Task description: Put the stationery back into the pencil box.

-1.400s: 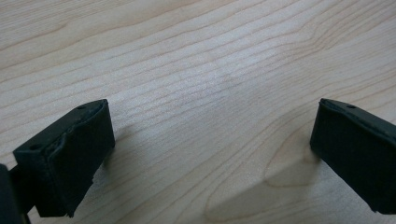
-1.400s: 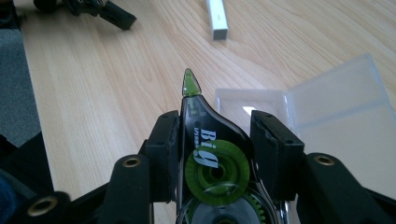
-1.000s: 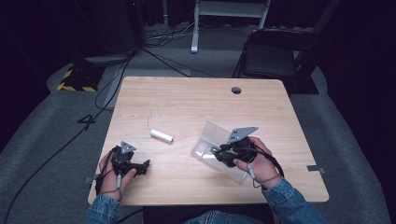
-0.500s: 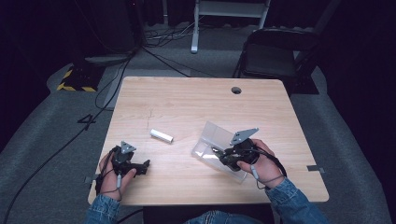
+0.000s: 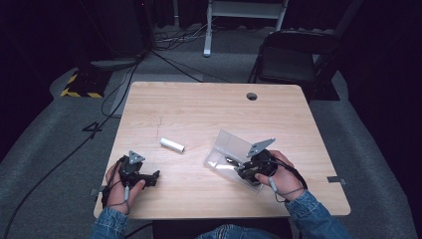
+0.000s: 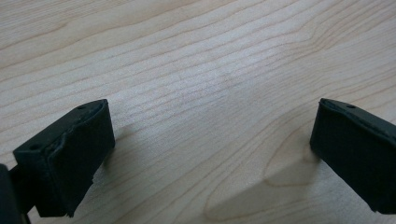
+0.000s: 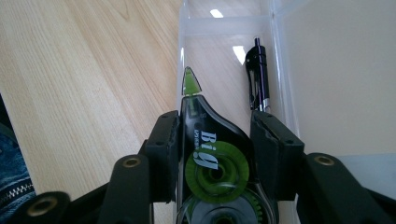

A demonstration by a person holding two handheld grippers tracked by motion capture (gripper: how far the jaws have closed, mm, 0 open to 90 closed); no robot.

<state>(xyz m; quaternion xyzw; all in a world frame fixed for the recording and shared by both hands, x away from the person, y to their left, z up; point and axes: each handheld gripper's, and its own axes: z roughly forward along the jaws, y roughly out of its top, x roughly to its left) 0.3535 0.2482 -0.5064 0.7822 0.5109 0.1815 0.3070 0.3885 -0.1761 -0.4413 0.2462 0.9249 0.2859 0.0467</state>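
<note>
Right hand-held gripper (image 7: 215, 140) clamps one correction tape (image 7: 210, 154); left hand-held gripper (image 6: 210, 158) apart, one pen (image 7: 258, 79).

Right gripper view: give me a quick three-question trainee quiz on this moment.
1. What does the right claw grip?
2. True or false: the left claw is shut on the white cylinder.
3. What lies in the clear box beside the green tip? A) black pen B) scissors C) coin

Key: 1. The green correction tape dispenser, pinched between both pads. 2. False: its jaws stand wide apart over bare table. 3. A, the black pen.
</note>
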